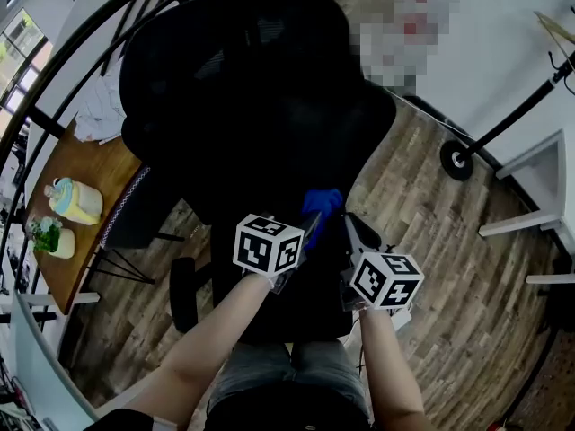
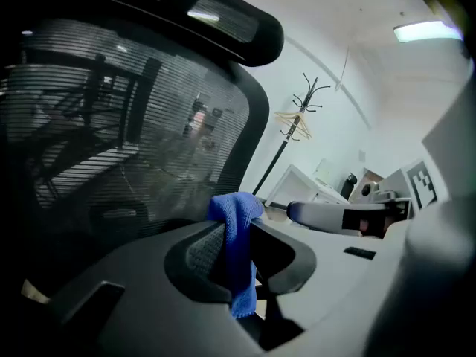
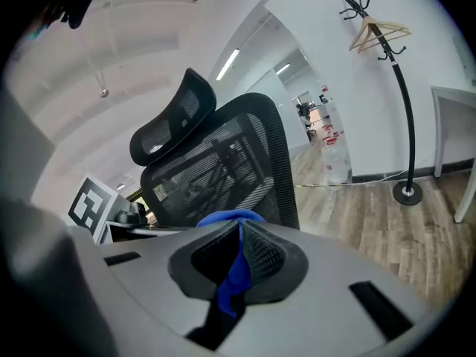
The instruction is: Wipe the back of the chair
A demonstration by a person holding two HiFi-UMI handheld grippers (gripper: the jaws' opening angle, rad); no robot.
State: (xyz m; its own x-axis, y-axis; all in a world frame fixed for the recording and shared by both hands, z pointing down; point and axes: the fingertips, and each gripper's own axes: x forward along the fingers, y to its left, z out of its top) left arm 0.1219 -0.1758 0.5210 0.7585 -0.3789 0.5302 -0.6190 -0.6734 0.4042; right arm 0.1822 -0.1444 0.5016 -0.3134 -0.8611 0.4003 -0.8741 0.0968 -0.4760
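A black mesh office chair (image 1: 260,106) stands right in front of me, its back (image 2: 126,140) filling the left gripper view's left half and its headrest (image 3: 172,121) rising in the right gripper view. A blue cloth (image 1: 322,201) is bunched against the chair back's lower right side. My left gripper (image 1: 313,219) is shut on the cloth (image 2: 238,255), which hangs between its jaws. My right gripper (image 1: 349,226) comes in from the right and is shut on another part of the same cloth (image 3: 236,268). The two grippers sit close together.
A black coat rack (image 3: 393,65) with a hanger stands to the right, its round base (image 1: 456,159) on the wood floor. A wooden table (image 1: 90,196) with bottles lies left of the chair. White furniture (image 1: 539,187) is at the right. A person stands beyond the chair.
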